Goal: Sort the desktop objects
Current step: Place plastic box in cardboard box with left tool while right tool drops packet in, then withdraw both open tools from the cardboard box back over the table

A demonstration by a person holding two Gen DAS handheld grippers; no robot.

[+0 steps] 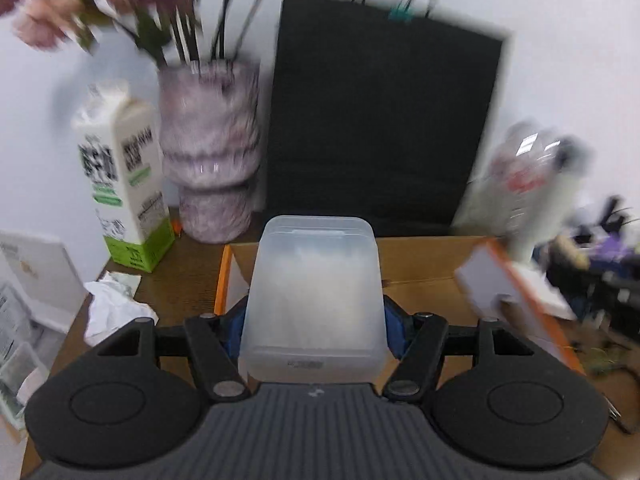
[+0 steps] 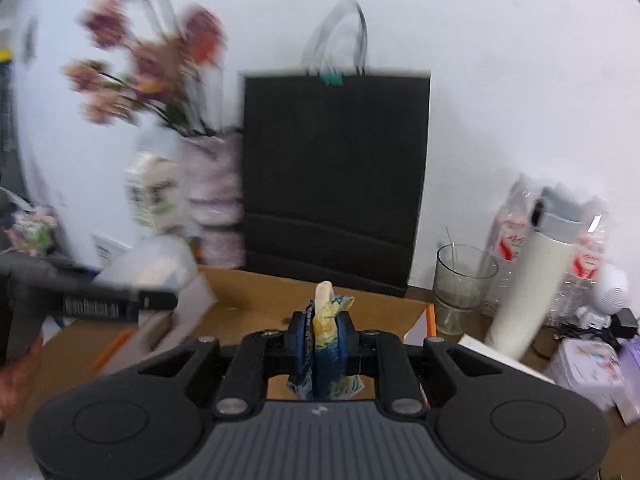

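My left gripper (image 1: 314,316) is shut on a frosted translucent plastic box (image 1: 314,300), held upright above an open cardboard box (image 1: 420,256) with orange edges. My right gripper (image 2: 322,340) is shut on a crumpled blue and yellow printed packet (image 2: 326,320), held over the same cardboard box (image 2: 256,300). In the right wrist view the left gripper and its plastic box (image 2: 160,260) show blurred at the left, over the box's left flap.
A black paper bag (image 1: 380,128) stands against the wall behind the cardboard box. A milk carton (image 1: 120,184), a marbled vase (image 1: 212,152) and crumpled paper (image 1: 112,308) are at the left. A glass cup (image 2: 460,280), white bottle (image 2: 528,280) and plastic bottles (image 2: 584,248) are at the right.
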